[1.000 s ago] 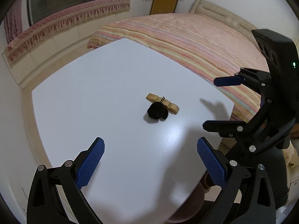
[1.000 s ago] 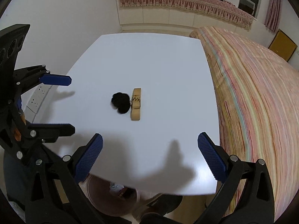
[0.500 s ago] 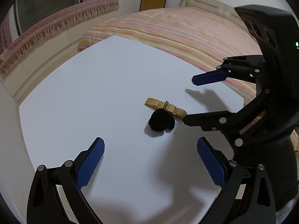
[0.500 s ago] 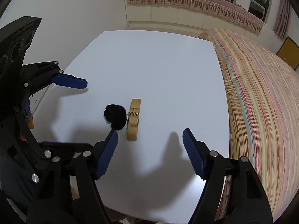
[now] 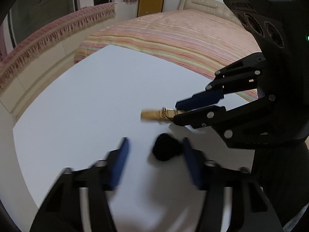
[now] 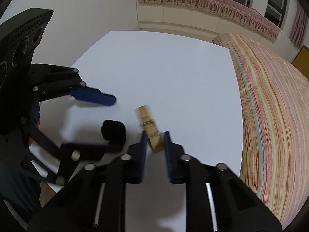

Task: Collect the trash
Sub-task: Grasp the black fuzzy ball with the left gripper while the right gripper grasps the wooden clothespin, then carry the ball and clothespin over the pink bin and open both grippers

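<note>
A wooden clothespin [image 6: 149,128] and a black fuzzy ball [image 6: 114,130] lie side by side on the white table [image 6: 164,73]. My right gripper [image 6: 154,141] has its pads narrowed around the near end of the clothespin, also seen in the left wrist view [image 5: 154,114]. My left gripper [image 5: 156,150] is partly closed, with the black ball [image 5: 167,148] between its blue pads, nearer the right pad and apart from the left one. The left gripper's upper finger [image 6: 92,96] shows in the right wrist view.
A bed with a striped pink cover [image 5: 183,38] borders the table's far side in the left wrist view and its right side in the right wrist view [image 6: 274,106]. A pink fringed ledge [image 6: 202,2] runs along the wall.
Both grippers moved in and narrowed. The right one closed around the clothespin's end. The left one came forward so that the black ball lies between its pads.
</note>
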`<state>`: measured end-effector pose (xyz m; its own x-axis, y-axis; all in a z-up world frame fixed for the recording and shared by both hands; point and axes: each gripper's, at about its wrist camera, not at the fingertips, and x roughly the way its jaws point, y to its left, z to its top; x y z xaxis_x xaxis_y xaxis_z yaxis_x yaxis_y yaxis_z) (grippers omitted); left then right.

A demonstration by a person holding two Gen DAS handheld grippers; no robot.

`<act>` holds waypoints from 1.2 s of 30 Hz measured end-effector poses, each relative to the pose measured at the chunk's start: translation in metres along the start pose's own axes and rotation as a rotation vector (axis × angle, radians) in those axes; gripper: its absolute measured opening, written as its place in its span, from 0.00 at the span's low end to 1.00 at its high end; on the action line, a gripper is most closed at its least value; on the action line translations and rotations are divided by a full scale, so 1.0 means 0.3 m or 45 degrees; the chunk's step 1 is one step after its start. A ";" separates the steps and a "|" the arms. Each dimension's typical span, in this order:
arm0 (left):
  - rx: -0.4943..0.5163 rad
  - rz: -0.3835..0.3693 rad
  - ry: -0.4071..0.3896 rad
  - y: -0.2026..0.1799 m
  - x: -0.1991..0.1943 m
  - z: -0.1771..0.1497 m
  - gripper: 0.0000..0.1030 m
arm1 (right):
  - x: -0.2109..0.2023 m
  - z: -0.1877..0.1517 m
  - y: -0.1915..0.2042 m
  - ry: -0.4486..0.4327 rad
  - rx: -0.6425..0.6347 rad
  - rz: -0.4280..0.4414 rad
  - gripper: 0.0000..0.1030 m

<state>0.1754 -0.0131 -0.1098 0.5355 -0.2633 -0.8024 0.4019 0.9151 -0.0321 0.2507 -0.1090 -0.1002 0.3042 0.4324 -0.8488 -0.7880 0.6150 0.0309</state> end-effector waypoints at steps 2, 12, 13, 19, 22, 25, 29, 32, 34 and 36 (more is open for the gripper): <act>-0.004 -0.006 0.008 0.007 0.001 0.003 0.21 | 0.001 0.002 -0.002 -0.001 0.004 0.008 0.11; -0.094 -0.026 0.005 0.002 -0.070 -0.008 0.18 | -0.067 0.000 0.005 -0.035 0.048 0.010 0.10; -0.100 -0.025 0.002 -0.003 -0.085 -0.007 0.19 | -0.082 -0.001 0.007 -0.042 0.049 0.011 0.10; -0.121 -0.016 -0.020 -0.061 -0.190 -0.026 0.19 | -0.211 -0.032 0.063 -0.081 0.051 0.026 0.11; -0.132 -0.011 -0.034 -0.087 -0.240 -0.039 0.19 | -0.276 -0.060 0.096 -0.100 0.047 0.026 0.10; -0.140 -0.010 -0.057 -0.116 -0.288 -0.063 0.19 | -0.332 -0.101 0.129 -0.115 0.049 0.029 0.10; -0.154 0.001 -0.066 -0.151 -0.338 -0.102 0.19 | -0.394 -0.159 0.176 -0.125 0.051 0.045 0.11; -0.169 0.016 -0.070 -0.178 -0.375 -0.140 0.19 | -0.432 -0.207 0.218 -0.124 0.041 0.048 0.10; -0.170 0.022 -0.067 -0.201 -0.393 -0.164 0.19 | -0.453 -0.238 0.238 -0.120 0.044 0.060 0.10; -0.172 0.027 -0.065 -0.221 -0.411 -0.191 0.19 | -0.475 -0.274 0.261 -0.113 0.042 0.073 0.10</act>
<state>0.0402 -0.0237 -0.0428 0.5812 -0.2558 -0.7725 0.2885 0.9524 -0.0983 0.1017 -0.1768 -0.0201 0.3069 0.5234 -0.7949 -0.7876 0.6086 0.0966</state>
